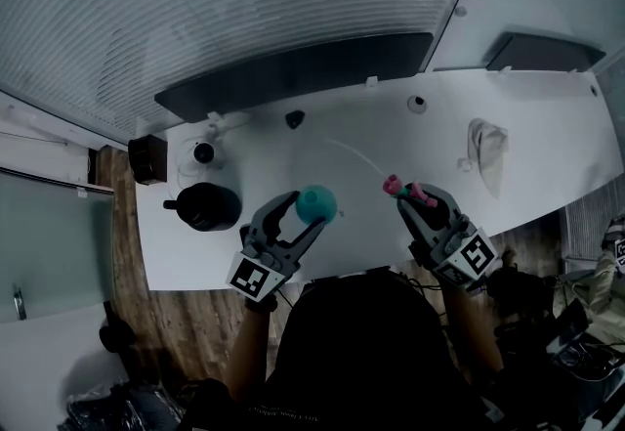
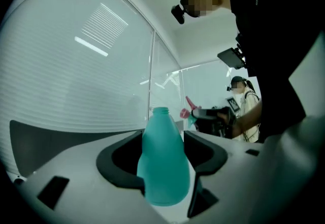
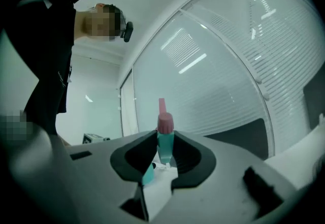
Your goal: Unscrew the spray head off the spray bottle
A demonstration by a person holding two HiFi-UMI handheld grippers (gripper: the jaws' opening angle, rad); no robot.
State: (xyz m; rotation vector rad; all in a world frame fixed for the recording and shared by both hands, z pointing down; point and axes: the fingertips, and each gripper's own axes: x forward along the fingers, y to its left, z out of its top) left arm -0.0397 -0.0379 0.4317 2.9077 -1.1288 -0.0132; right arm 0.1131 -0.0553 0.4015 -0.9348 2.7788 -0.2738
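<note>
Near the front edge of the tabletop (image 1: 391, 131), your left gripper (image 1: 299, 215) has its jaws clamped on the sides of the teal spray bottle (image 1: 315, 203), low on its rounded body. The bottle's neck is bare and open at the top (the left gripper view shows the mouth with nothing on it). Your right gripper (image 1: 411, 197), off to the right along that same edge and apart from the bottle, is closed on the spray head (image 1: 399, 189). Its jaws pinch the teal part, with the pink cap and nozzle sticking out beyond the fingertips. So the head is off the bottle, one piece in each gripper. Whether the bottle's base touches the tabletop, you cannot tell from these views. Toward the left edge sits a round black pot (image 1: 207, 205), with a small black box (image 1: 148, 157) at the far left corner. A crumpled white cloth (image 1: 485, 148) lies toward the right edge, well apart from both grippers.
</note>
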